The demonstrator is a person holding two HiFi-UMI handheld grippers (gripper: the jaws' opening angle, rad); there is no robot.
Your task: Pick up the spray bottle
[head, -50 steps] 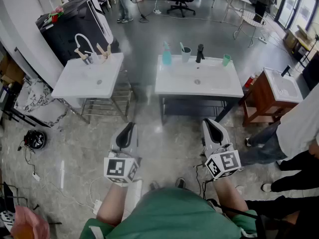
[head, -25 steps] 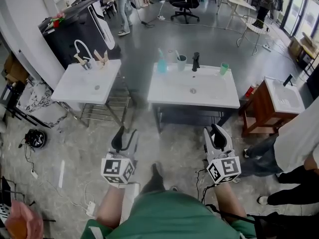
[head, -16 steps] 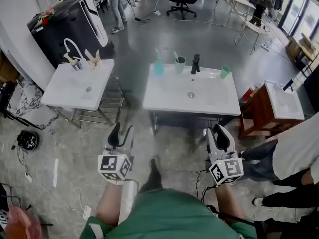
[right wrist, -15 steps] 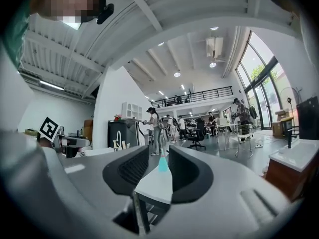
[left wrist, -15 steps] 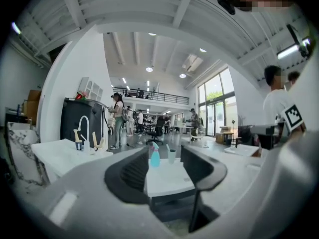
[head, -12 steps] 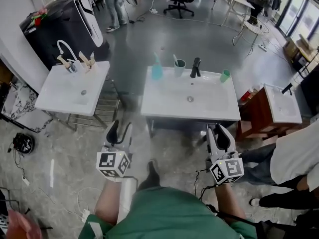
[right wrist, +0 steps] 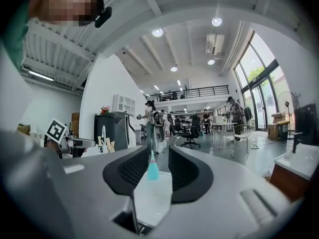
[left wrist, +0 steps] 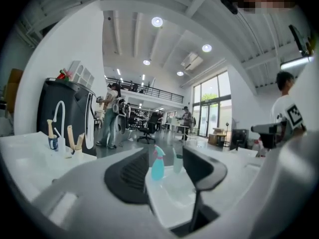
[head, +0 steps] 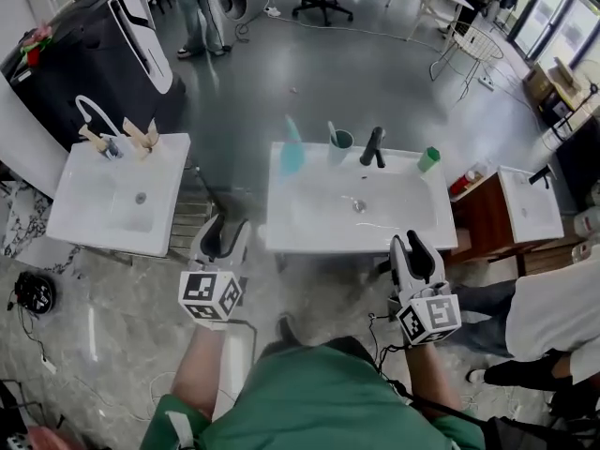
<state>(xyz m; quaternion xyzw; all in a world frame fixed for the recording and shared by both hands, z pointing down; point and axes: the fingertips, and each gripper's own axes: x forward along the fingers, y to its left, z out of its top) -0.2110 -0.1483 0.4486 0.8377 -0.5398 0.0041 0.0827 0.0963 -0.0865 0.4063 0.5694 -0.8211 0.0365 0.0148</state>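
The spray bottle (head: 292, 155) stands upright at the far left corner of the white sink (head: 309, 232), its long axis vertical and the nozzle on top. Nothing touches it.

The left tongs (head: 225, 235) hang just off the sink's near left corner, jaws apart and empty. From there the bottle lies straight ahead and a little to the right, along the sink's left side. In the left gripper view it shows small in the gap between the jaws, well apart from them.

The right tongs (head: 410, 244) are at the near right edge, also parted with nothing in them, the gap looking somewhat narrower. For them the bottle sits diagonally across the whole basin.

I'd judge the left tongs the nearer and better lined up. A level reach forward should close on the bottle's body from its sides.

A cup (head: 340, 142) just right of the bottle holds what looks like a toothbrush. Past the black tap (head: 373, 146), a green cup (head: 428, 159) stands at the far right; I can't see into it. The basin looks wet but holds nothing.
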